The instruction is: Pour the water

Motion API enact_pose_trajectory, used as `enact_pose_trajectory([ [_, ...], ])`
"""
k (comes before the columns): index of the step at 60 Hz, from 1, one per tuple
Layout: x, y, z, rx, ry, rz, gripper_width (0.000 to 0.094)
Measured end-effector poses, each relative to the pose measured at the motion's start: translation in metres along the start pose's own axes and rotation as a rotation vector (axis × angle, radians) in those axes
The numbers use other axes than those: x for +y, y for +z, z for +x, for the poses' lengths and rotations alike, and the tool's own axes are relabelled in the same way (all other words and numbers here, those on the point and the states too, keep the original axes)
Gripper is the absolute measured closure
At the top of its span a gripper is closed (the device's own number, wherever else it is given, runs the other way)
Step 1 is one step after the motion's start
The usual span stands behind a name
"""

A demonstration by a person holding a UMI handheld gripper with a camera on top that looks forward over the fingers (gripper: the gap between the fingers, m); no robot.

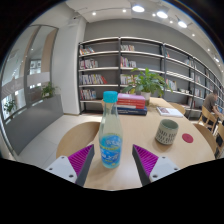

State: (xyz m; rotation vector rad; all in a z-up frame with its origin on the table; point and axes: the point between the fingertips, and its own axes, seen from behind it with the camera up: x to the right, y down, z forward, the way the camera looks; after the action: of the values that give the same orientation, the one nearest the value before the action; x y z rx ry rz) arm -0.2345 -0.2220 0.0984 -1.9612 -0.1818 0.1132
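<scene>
Clear plastic bottle [111, 130] with blue cap and blue label, upright on pale wooden desk [70, 135], between parted tongs [113, 158], gaps either side. Grey cup [167, 131] to the right, books [131, 102] and plant [150, 82] beyond.

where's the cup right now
In the gripper view, the cup stands on the wooden table, beyond the fingers' tips and to the right of the water bottle, which stands between the open fingers.
</scene>
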Motion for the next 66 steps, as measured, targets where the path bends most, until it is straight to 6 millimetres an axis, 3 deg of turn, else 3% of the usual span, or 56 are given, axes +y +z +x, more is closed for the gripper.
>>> enact_pose_trajectory([
  [15, -0.018, 0.064, -0.003, 0.028, -0.008, 0.036, 0.0174],
  [24, -0.024, 0.085, -0.004, 0.035, -0.017, 0.092, 0.031],
  [39, -0.03, 0.095, -0.009, -0.001, -0.004, 0.118, 0.0536],
  [48, -0.034, 0.103, -0.011, -0.039, 0.031, 0.099, 0.0566],
  [58, -0.066, 0.103, -0.002, -0.106, 0.242, 0.109, 0.0565],
  [66, -0.1, 0.112, 0.028, -0.152, 0.477, 0.124, 0.0567],
])
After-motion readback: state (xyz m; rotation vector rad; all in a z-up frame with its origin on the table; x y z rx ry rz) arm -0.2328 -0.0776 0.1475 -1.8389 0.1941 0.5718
